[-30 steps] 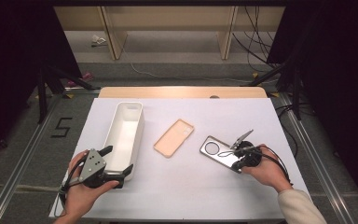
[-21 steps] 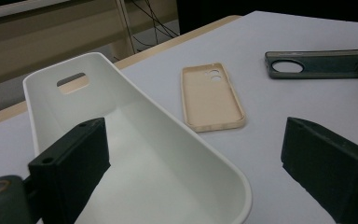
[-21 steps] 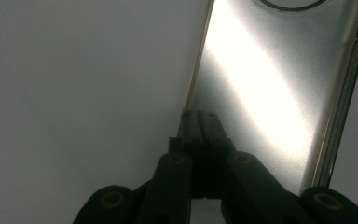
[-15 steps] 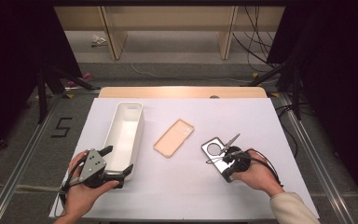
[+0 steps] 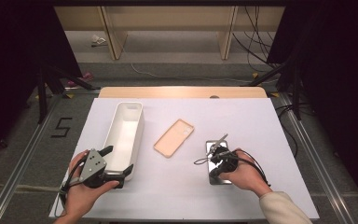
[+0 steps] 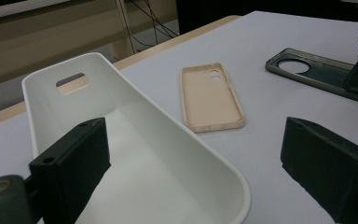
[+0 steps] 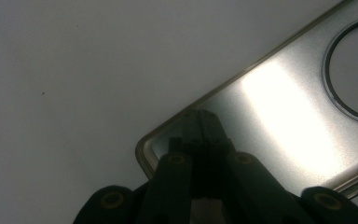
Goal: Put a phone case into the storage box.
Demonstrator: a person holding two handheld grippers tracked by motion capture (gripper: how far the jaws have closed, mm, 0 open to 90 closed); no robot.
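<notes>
A long white bin (image 5: 129,122) lies on the left of the white table. My left gripper (image 5: 117,161) stands open at its near end, straddling one side wall: one jaw is inside the bin (image 6: 135,140), the other outside on the table, and neither touches that wall. A peach phone case (image 5: 173,136) (image 6: 209,95) lies inside-up in the middle. To its right lies a dark grey case (image 5: 213,145) (image 6: 317,74) with a round camera hole. My right gripper (image 5: 214,171) (image 7: 203,123) is shut, its tips resting on the inside of the grey case (image 7: 279,107) near a corner.
The white table sheet (image 5: 270,140) has free room to the right of the grey case and along the far side. A wooden strip (image 5: 182,92) runs along the far edge. Stand legs and cables sit on the floor beyond.
My right hand has moved left and nearer, bringing the shut gripper from the grey case's right side onto its near part. The left gripper and the bin have not moved.
</notes>
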